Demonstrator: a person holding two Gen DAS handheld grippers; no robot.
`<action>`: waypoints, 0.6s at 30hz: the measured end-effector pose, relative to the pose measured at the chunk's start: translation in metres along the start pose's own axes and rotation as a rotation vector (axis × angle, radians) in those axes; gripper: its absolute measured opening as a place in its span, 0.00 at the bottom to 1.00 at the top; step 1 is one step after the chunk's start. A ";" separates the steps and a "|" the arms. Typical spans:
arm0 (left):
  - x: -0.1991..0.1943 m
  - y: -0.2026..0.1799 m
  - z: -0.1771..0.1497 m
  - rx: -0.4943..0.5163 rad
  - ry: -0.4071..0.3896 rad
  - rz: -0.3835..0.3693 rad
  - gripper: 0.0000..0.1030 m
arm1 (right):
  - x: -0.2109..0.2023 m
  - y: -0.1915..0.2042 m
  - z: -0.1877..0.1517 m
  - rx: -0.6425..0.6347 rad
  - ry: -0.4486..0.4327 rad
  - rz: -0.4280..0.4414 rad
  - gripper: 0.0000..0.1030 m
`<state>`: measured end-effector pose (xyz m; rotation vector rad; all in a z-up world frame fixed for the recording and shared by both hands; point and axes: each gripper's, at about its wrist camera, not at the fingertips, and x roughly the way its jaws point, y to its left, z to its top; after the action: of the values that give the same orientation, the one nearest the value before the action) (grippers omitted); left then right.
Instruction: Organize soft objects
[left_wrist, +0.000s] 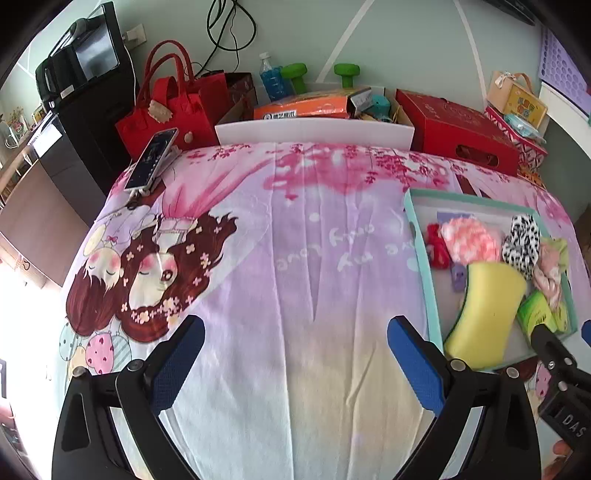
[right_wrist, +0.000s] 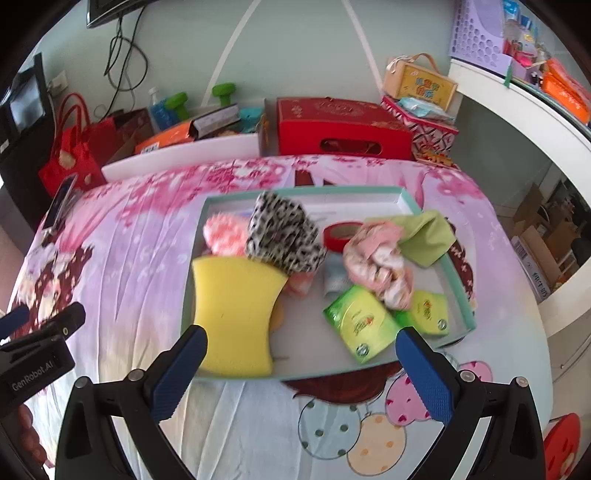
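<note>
A teal-rimmed tray (right_wrist: 458, 280) lies on the pink printed cloth and holds soft things: a yellow sponge (right_wrist: 236, 314), a black-and-white fuzzy cloth (right_wrist: 284, 236), a pink fluffy ball (right_wrist: 223, 234), a pink cloth bundle (right_wrist: 380, 266), a green cloth (right_wrist: 424, 236), two green tissue packs (right_wrist: 360, 325) and a red tape roll (right_wrist: 341, 232). My right gripper (right_wrist: 301, 363) is open and empty at the tray's near edge. My left gripper (left_wrist: 295, 360) is open and empty over bare cloth, left of the tray (left_wrist: 417, 236). The sponge (left_wrist: 484, 314) shows there too.
A phone on a stand (left_wrist: 151, 158) sits at the cloth's far left corner. Behind the table stand a red bag (left_wrist: 166, 110), a white bin (left_wrist: 314, 131) of items, a red box (left_wrist: 458, 129) and green dumbbells (left_wrist: 295, 74). A white shelf (right_wrist: 517, 110) is at right.
</note>
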<state>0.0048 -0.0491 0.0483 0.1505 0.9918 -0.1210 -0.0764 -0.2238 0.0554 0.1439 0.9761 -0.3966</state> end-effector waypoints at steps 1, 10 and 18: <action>0.000 0.001 -0.002 0.002 0.002 0.000 0.96 | 0.001 0.002 -0.003 -0.007 0.009 0.004 1.00; 0.003 0.006 -0.023 0.023 0.045 0.010 0.96 | 0.001 0.011 -0.013 -0.032 0.024 0.030 1.00; 0.007 0.010 -0.025 0.015 0.069 0.008 0.96 | 0.005 0.012 -0.011 -0.033 0.027 0.029 1.00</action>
<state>-0.0107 -0.0350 0.0300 0.1735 1.0593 -0.1171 -0.0781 -0.2104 0.0447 0.1337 1.0056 -0.3521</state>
